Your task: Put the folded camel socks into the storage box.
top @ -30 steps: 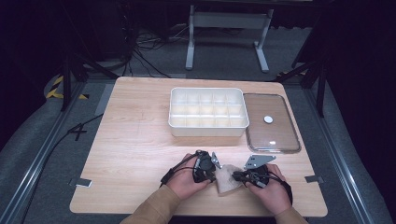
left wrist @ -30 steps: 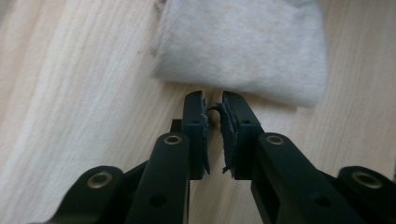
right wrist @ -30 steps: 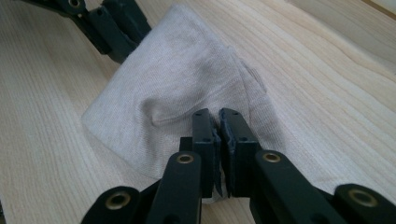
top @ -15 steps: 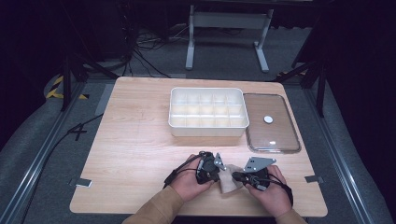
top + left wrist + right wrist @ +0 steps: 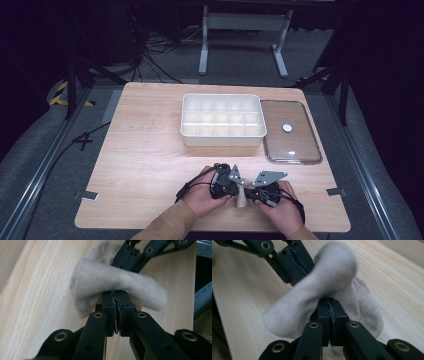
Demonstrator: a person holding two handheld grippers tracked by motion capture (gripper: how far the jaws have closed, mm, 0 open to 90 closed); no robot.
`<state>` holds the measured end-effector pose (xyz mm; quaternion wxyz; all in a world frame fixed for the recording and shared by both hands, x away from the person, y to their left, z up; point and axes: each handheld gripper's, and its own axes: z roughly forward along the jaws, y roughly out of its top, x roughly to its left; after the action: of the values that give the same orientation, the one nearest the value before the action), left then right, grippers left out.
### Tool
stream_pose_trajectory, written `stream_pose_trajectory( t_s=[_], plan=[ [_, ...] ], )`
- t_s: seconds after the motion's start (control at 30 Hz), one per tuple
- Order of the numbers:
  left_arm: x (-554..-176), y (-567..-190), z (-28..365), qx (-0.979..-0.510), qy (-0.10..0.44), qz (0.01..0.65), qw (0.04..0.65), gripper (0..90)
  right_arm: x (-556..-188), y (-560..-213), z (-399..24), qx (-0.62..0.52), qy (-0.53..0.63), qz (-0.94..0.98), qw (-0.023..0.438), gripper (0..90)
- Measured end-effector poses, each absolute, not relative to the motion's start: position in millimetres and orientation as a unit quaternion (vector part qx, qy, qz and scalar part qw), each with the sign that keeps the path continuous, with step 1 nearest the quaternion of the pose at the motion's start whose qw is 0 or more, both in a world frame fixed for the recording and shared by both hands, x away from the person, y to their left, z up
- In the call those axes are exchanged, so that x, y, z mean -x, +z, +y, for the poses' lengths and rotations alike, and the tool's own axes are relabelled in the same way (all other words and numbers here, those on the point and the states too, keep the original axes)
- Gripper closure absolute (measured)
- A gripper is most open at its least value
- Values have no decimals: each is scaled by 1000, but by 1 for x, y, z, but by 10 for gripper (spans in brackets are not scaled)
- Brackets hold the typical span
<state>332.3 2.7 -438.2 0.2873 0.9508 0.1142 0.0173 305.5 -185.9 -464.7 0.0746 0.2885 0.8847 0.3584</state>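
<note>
A small white sock [image 5: 241,197] is held just above the wooden table [image 5: 145,165] near its front edge, stretched between both grippers. My left gripper [image 5: 236,191] comes in from the left, with its jaws just closed and pinching one fold of the sock [image 5: 105,277]. In its own view the left gripper [image 5: 115,294] has cloth squeezed between the pads. My right gripper [image 5: 249,195] faces it from the right. The right gripper [image 5: 329,302] is shut on another fold of the sock [image 5: 322,282]. Each gripper view shows the other gripper behind the cloth.
A white compartment tray [image 5: 221,141] stands at the middle back of the table. A clear lid [image 5: 295,145] with a white knob [image 5: 287,128] lies to its right. Bare wood spreads across the left half. The front edge is close under the hands.
The sock has bunched narrower and taller between the two grippers, which have drawn slightly closer together. Both hands stay in about the same place.
</note>
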Motion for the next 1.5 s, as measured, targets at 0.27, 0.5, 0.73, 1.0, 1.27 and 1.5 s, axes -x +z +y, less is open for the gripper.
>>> stream_pose_trajectory(
  t_s=[0.27, 0.5, 0.73, 1.0, 1.27, 1.5],
  plan=[
    [-335, -438, 8, -952, 10, 130, 278, 845, -308, -465, -190, -298, 380, 874, 52, 847],
    [-331, -433, 7, -953, 19, 118, 279, 824, -307, -465, -188, -296, 378, 876, 52, 846],
    [-335, -436, 10, -953, 18, 139, 269, 850, -306, -460, -190, -286, 373, 881, 56, 832],
    [-336, -438, 11, -953, 17, 149, 264, 856, -308, -434, -212, -296, 365, 878, 85, 828],
    [-337, -438, 11, -953, 17, 146, 263, 852, -316, -449, -223, -318, 309, 893, 78, 810],
    [-336, -439, 9, -954, 15, 143, 265, 851, -318, -452, -224, -317, 337, 885, 50, 823]
  ],
)
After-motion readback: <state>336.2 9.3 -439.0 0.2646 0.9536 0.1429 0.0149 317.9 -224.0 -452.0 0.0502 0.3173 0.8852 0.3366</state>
